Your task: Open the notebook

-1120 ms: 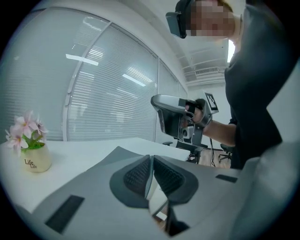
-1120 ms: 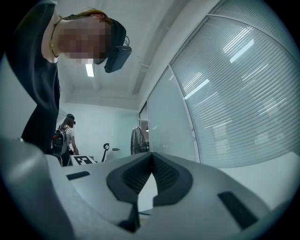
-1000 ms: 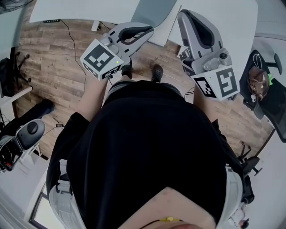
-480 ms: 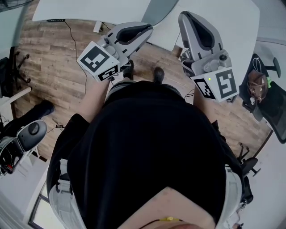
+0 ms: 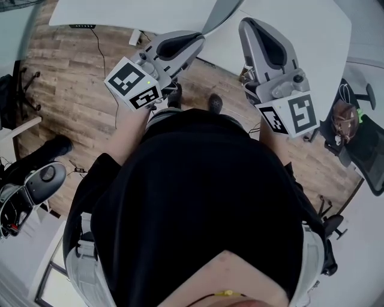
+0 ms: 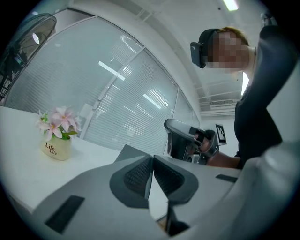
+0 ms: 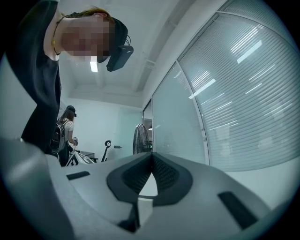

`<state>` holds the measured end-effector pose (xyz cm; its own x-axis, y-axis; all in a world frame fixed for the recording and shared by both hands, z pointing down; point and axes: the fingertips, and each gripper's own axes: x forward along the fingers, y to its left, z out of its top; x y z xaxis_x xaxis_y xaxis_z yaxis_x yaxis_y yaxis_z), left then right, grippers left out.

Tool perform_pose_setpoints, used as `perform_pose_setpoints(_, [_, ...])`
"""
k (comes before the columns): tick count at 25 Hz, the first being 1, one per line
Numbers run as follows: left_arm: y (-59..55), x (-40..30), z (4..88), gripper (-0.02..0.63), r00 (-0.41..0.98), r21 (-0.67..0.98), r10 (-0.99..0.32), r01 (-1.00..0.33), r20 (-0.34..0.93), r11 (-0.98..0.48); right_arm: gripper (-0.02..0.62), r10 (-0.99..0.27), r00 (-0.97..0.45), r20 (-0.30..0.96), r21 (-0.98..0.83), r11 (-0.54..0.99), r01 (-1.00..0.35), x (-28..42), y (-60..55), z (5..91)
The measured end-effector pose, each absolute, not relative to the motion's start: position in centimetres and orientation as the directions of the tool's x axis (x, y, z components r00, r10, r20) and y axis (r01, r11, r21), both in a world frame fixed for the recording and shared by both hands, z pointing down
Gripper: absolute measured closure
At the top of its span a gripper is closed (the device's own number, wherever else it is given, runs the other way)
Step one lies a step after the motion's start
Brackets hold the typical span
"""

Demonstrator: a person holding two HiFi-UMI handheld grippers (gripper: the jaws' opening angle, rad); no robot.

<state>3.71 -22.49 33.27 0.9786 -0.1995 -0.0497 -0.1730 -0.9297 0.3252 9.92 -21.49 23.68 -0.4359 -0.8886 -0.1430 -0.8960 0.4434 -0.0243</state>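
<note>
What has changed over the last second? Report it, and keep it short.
The left gripper and right gripper edged forward toward the white table as the person stepped closer, the left one rolling slightly. Nothing was taken hold of or let go. Both grippers stay shut and empty.

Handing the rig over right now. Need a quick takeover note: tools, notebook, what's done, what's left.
Left tool: jaws shut tip to tip, nothing between them.
Right tool: jaws shut, nothing between them.
Both are held up in front of the person, near the white table.
Notebook: not in any view. A flower pot stands on the table.
Done: nothing that shows.
Left: find the notebook, then open it.
</note>
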Motion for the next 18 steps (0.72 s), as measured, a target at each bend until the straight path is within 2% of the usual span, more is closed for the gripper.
perform_pose_setpoints(18, [-27.2,-1.8,34.5,0.571,0.945,0.494,-0.308,-0.217,-0.109,-0.842,0.591,-0.884,-0.450,-0.125,-0.011,0.455,-0.891,6.0,-24.2,23.7])
